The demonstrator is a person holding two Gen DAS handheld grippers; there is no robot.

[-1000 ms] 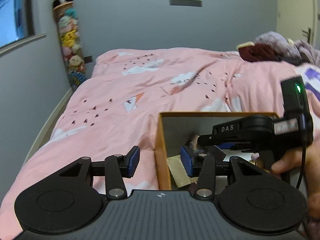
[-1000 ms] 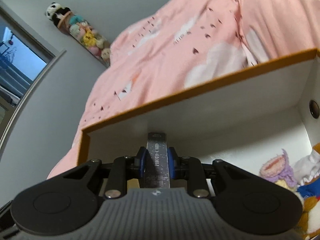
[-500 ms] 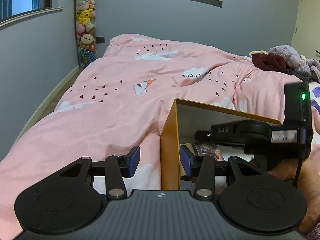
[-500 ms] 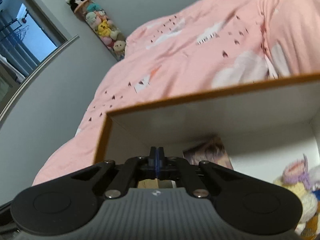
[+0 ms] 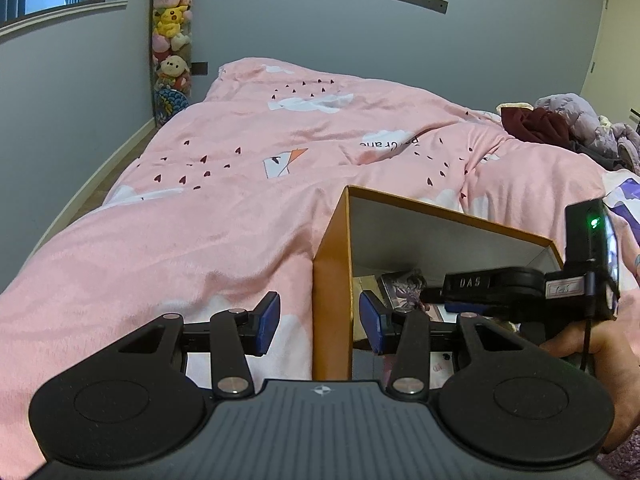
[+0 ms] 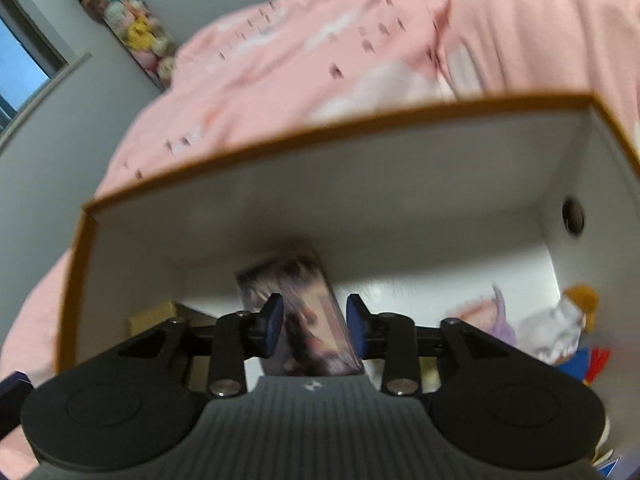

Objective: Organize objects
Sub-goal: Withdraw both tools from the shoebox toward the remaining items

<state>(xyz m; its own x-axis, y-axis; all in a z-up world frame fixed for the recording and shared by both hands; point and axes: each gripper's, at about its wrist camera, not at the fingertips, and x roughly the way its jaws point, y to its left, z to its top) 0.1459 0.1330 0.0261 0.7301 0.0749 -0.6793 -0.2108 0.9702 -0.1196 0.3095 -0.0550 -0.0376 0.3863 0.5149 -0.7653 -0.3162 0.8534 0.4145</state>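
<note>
An orange-edged cardboard box (image 6: 320,136) with white inner walls sits on the pink duvet. A dark photo card pack (image 6: 304,320) leans on the box floor. My right gripper (image 6: 314,326) hangs over it with its jaws opening; the pads stand apart on either side of the pack and do not press it. From the left wrist view the right gripper (image 5: 436,300) reaches into the box from the right, near the pack (image 5: 400,284). My left gripper (image 5: 318,322) is open and straddles the box's near left wall (image 5: 332,280) without visibly touching it.
Inside the box lie a tan item (image 6: 160,316) at the left and plush toys (image 6: 560,328) at the right. A hand (image 5: 580,344) holds the right gripper. The pink duvet (image 5: 200,220) spreads left and behind. Clothes (image 5: 560,124) pile at the far right; stacked plushies (image 5: 172,40) hang on the wall.
A second ago my right gripper held the card pack edge-on. Half a second ago its jaws were fully shut with the pack lying in the box. Now they stand apart. The left view rolled slightly.
</note>
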